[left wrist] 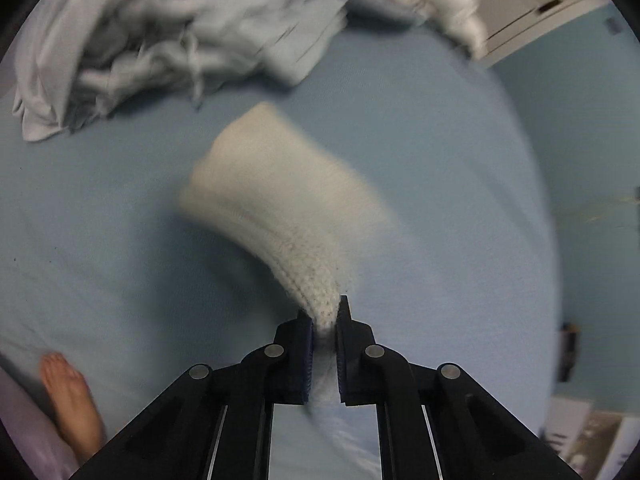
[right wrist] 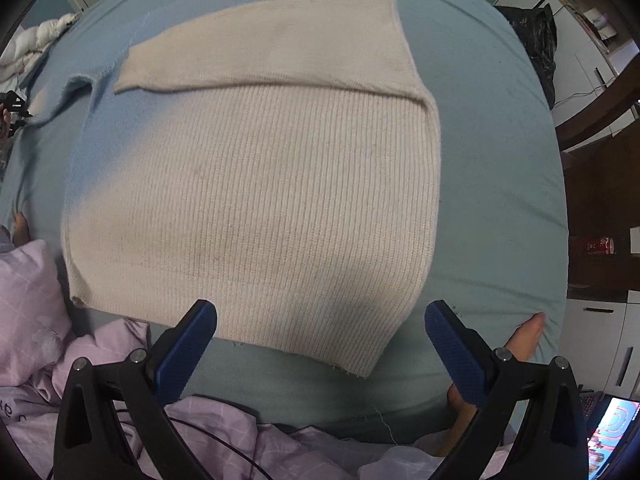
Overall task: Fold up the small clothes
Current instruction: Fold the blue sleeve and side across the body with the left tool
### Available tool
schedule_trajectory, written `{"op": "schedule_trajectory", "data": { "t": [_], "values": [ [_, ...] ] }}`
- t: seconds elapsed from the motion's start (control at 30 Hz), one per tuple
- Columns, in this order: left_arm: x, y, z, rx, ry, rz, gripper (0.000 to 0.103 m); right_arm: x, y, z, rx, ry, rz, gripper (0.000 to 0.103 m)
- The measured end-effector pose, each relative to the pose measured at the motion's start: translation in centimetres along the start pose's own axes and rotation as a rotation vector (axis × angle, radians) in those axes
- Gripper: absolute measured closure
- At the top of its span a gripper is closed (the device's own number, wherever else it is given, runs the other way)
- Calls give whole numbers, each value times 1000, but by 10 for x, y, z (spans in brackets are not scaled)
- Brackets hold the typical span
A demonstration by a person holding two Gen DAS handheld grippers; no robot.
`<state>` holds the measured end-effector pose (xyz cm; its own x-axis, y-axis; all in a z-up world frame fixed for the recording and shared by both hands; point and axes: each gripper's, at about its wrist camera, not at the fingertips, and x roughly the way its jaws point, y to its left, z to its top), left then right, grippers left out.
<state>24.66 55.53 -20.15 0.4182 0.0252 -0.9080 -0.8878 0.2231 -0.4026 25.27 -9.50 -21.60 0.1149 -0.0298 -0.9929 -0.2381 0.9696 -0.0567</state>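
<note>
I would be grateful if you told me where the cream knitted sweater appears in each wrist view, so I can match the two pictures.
Left wrist view: only a sleeve of the cream sweater shows, mid-frame and blurred, its end pinched in the left gripper.
Right wrist view: the sweater fills the centre, lying flat, one sleeve folded across the chest, above the open right gripper.
Shared landmark: the light blue bedsheet.

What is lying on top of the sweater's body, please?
One sleeve is folded flat across the upper part of the cream sweater, hiding the knit beneath it. Nothing else rests on it; the bed sheet underneath is covered.
</note>
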Motion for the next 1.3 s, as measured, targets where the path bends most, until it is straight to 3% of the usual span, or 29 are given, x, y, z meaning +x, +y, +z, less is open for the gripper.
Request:
{"op": "schedule_trajectory", "data": {
  "t": [0.1,0.2,0.33,0.4,0.5,0.6,0.7,0.73,0.77,0.8,0.87,0.9,0.93,0.97,1.0,1.07,1.2,1.3],
  "values": [
    [-63,-67,-24,140,-82,-81,95,-18,-6,-6,17,-50,41,2],
    [-110,-141,-80,348,-112,-96,95,-31,-10,-11,20,-86,73,2],
    [-153,-224,-193,654,-97,-162,95,-48,-17,-19,17,-137,112,2],
    [-163,-266,-268,800,-63,-203,95,-54,-23,-19,28,-160,130,2],
    [-163,-314,-387,959,36,-354,94,-54,-30,-19,69,-159,213,2],
    [-162,-336,-475,1012,99,-429,88,-44,-35,-21,111,-110,330,2],
    [-141,-347,-537,976,444,-528,87,-42,-39,-22,139,-107,352,1],
    [-140,-348,-550,954,522,-543,87,-41,-40,-22,148,-108,356,1],
    [-139,-347,-557,938,564,-539,87,-41,-42,-23,153,-107,365,1],
    [-142,-343,-559,934,555,-531,87,-39,-43,-23,159,-97,390,1],
    [-158,-331,-556,973,477,-526,86,-37,-43,-25,160,-80,429,1],
    [-168,-322,-549,1024,426,-511,76,-36,-44,-26,162,-72,443,1],
    [-177,-319,-555,1064,392,-488,64,-35,-43,-28,164,-66,453,1],
    [-188,-304,-552,1105,344,-456,26,-35,-42,-30,168,-62,466,1],
    [-199,-284,-545,1127,285,-436,0,-36,-44,-31,170,-60,477,1],
    [-217,-254,-521,1153,197,-432,0,-36,-48,-31,183,-59,495,1],
    [-217,-183,-481,1209,108,-304,0,-27,-61,-26,235,-64,502,1],
    [-207,-129,-446,1166,66,-263,0,-14,-77,-15,293,-68,495,1]
  ]
}}
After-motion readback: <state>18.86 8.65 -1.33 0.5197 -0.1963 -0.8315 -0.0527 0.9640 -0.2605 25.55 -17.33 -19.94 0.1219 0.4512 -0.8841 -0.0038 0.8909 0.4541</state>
